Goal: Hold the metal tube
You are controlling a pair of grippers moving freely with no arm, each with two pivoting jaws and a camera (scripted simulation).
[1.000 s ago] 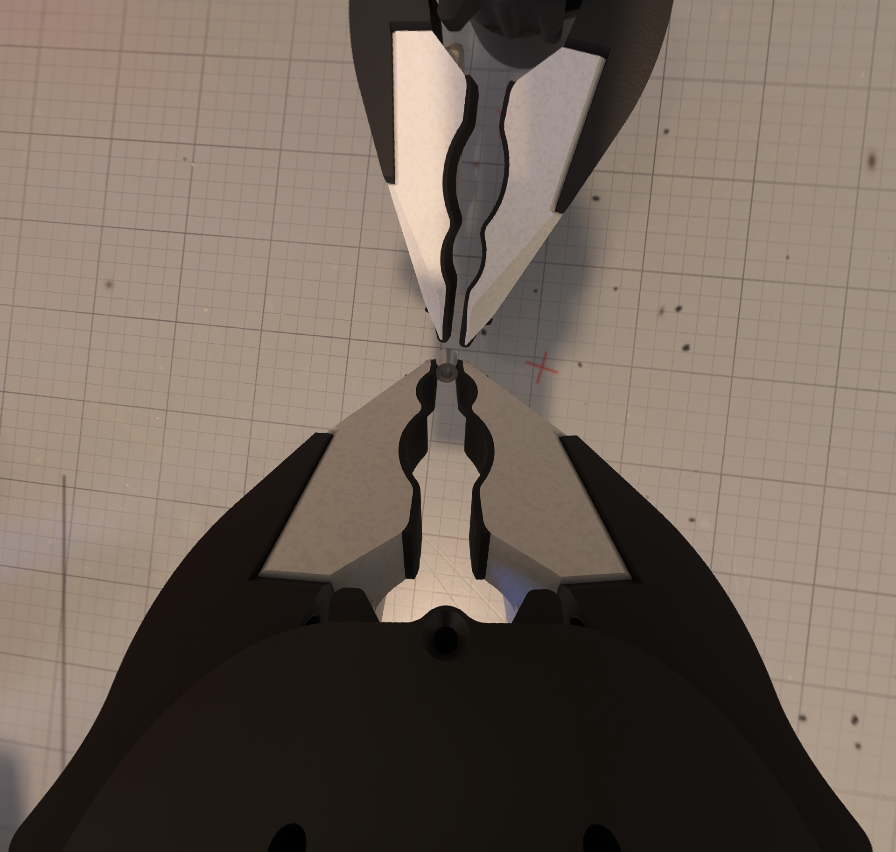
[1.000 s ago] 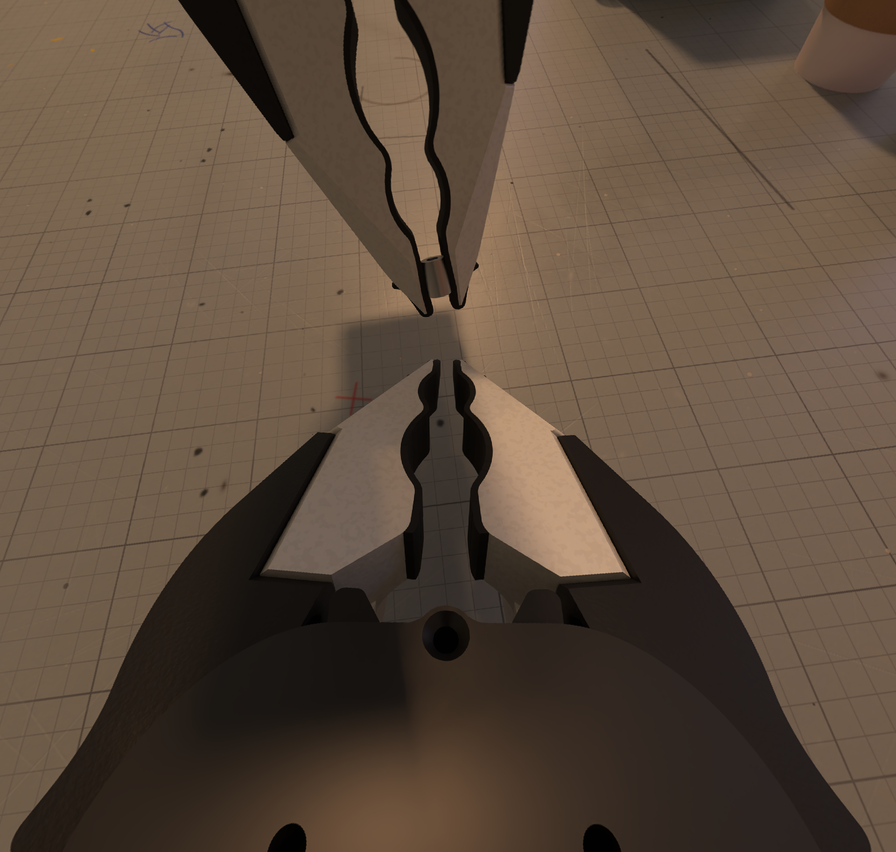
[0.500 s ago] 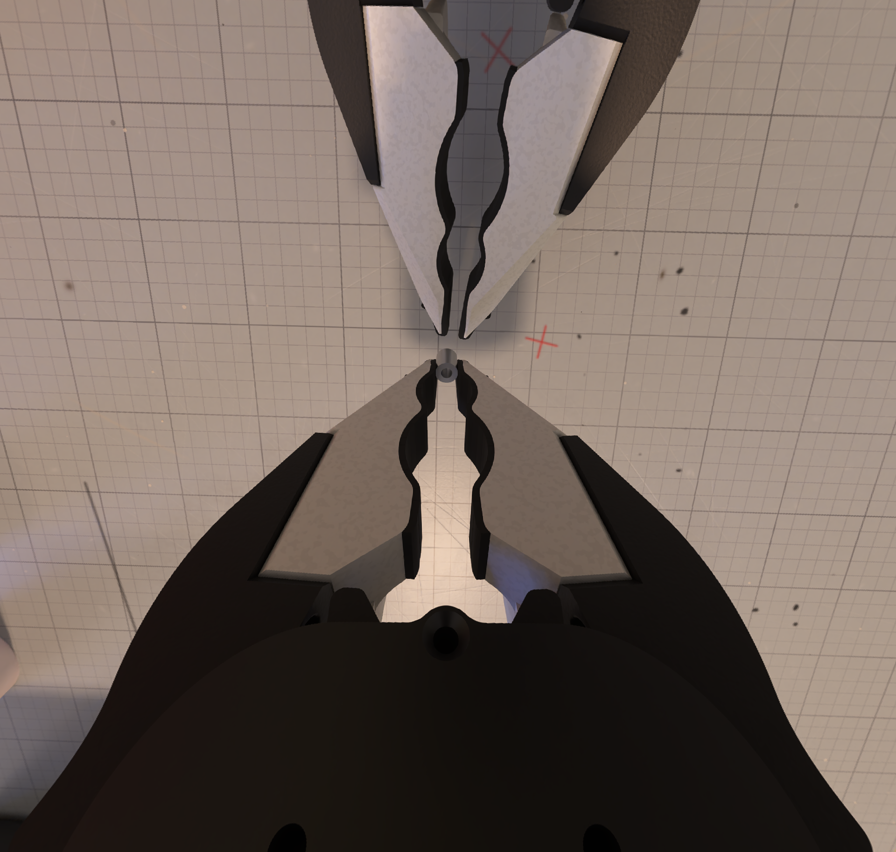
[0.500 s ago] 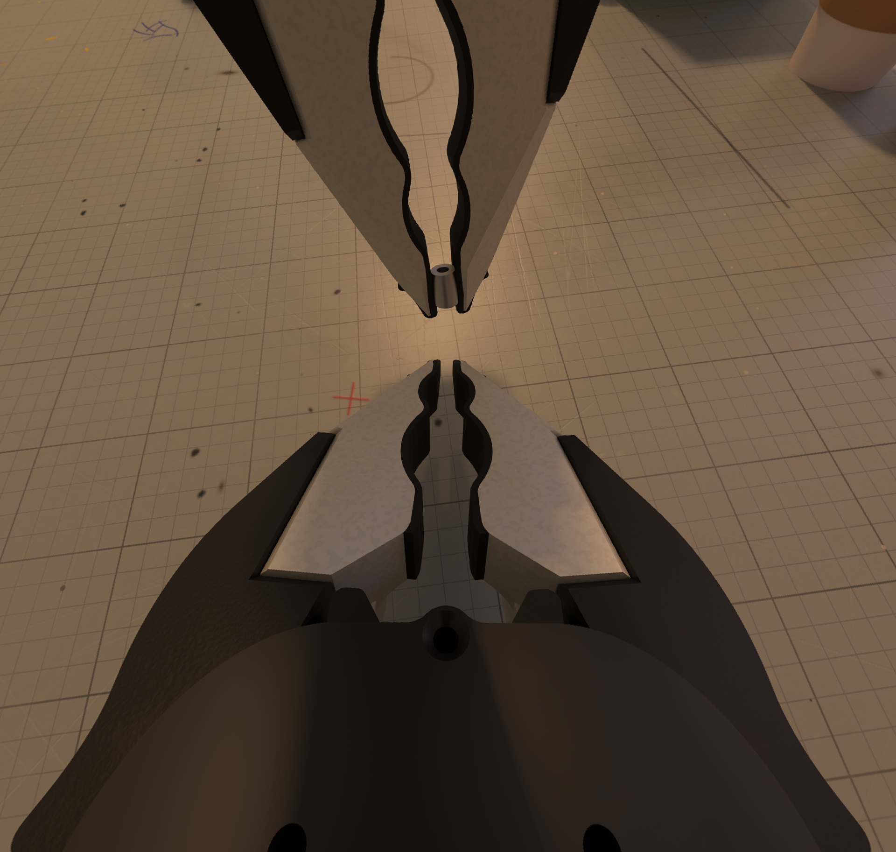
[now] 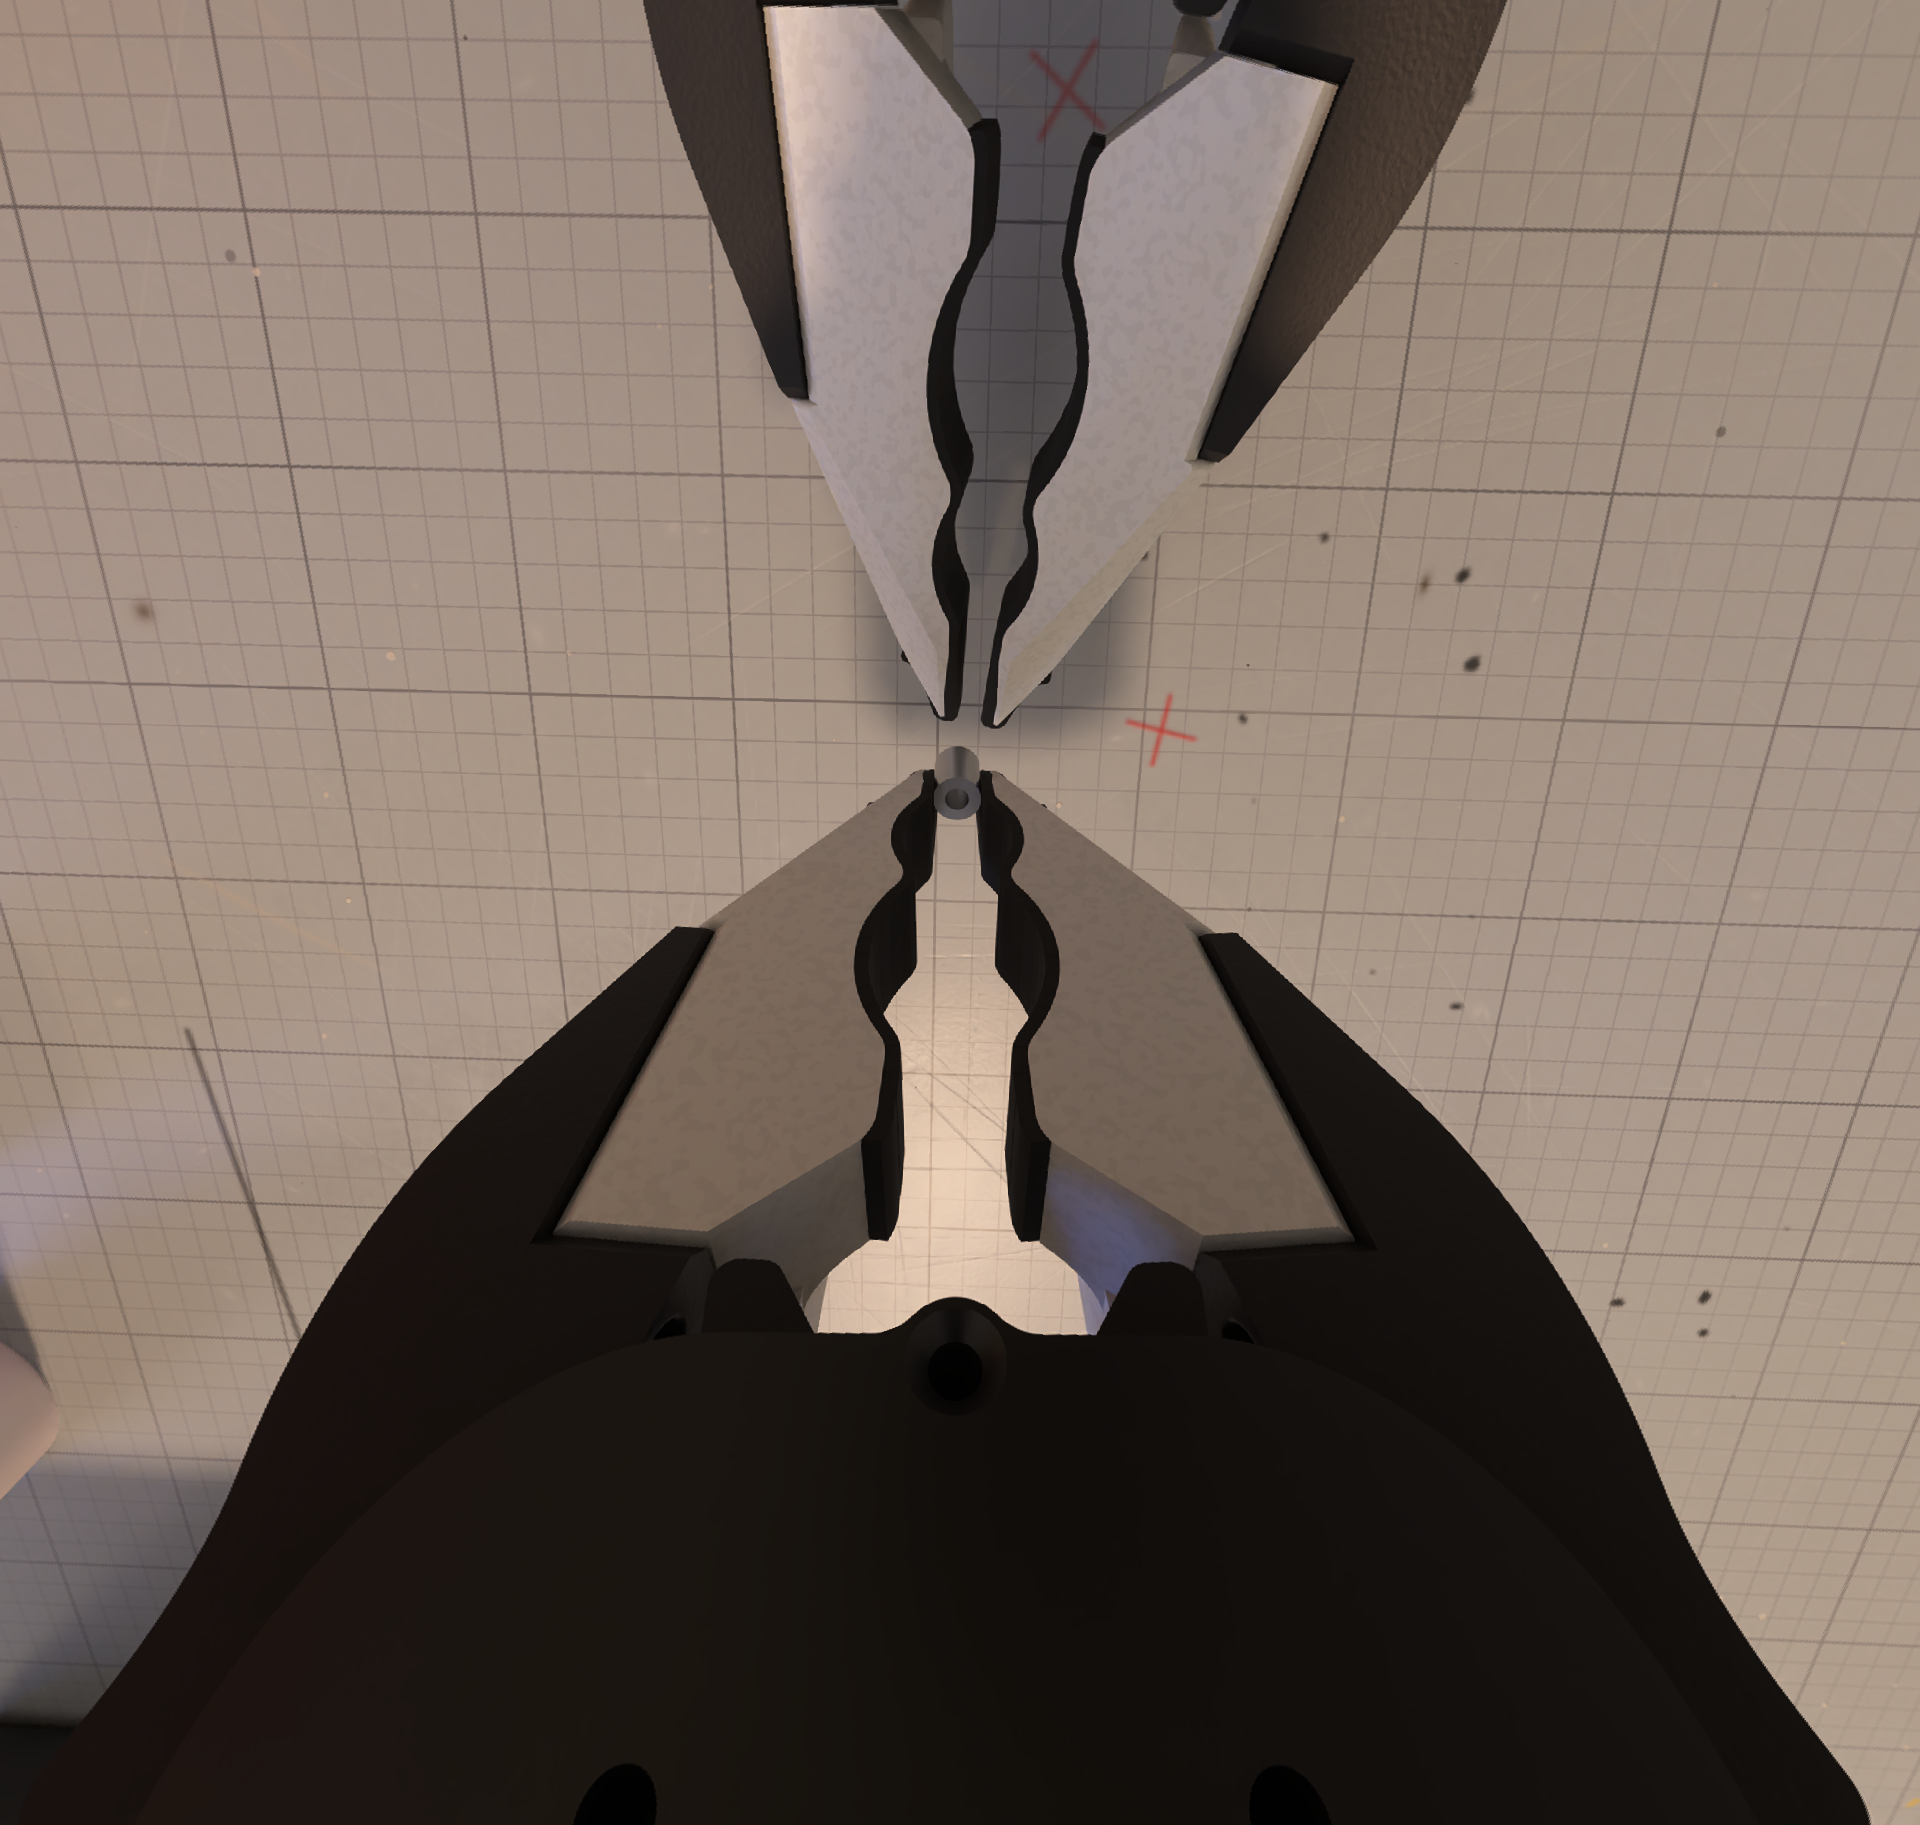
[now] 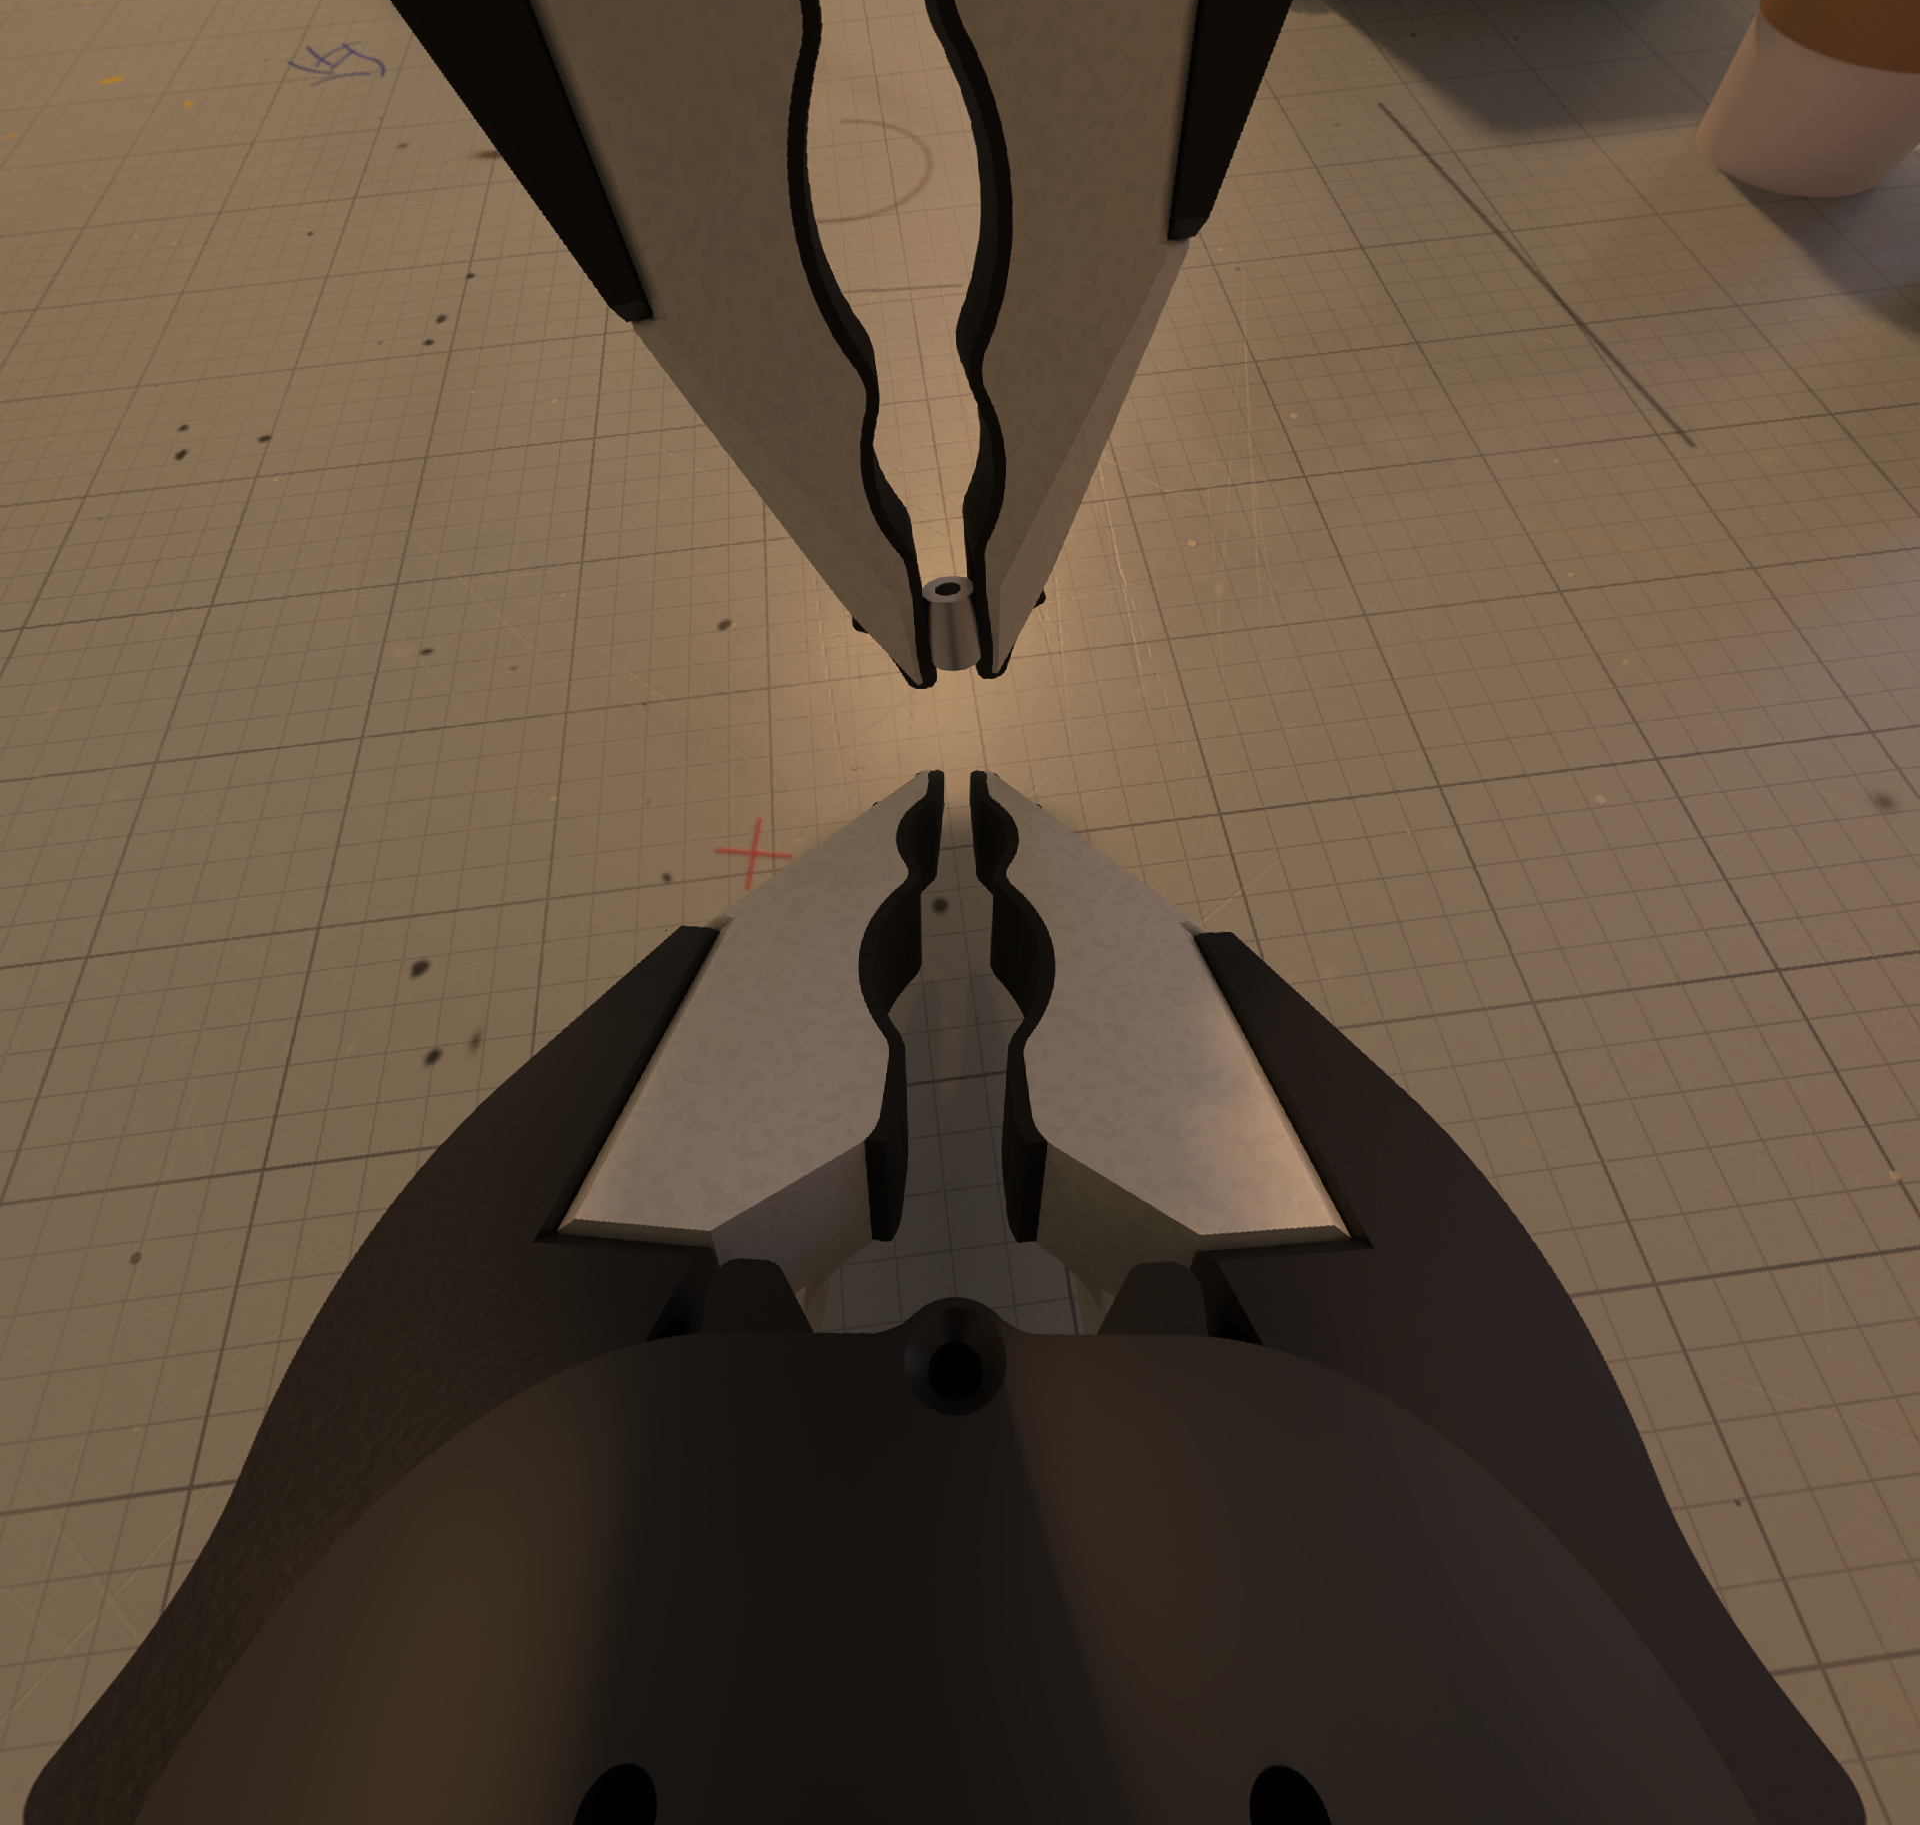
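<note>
The metal tube (image 5: 957, 796) is a short grey cylinder with a small bore, standing roughly upright, pinched at the very fingertips of the left gripper (image 5: 957, 788), whose jaws are closed on it well above the gridded mat (image 5: 312, 528). In the right wrist view the tube (image 6: 950, 627) lies straight ahead of the right gripper (image 6: 956, 776), just beyond its tips, long axis across that gripper's reach. The right gripper's jaws stand nearly together, a narrow gap between them, holding nothing. The left gripper is plainly the nearer.
</note>
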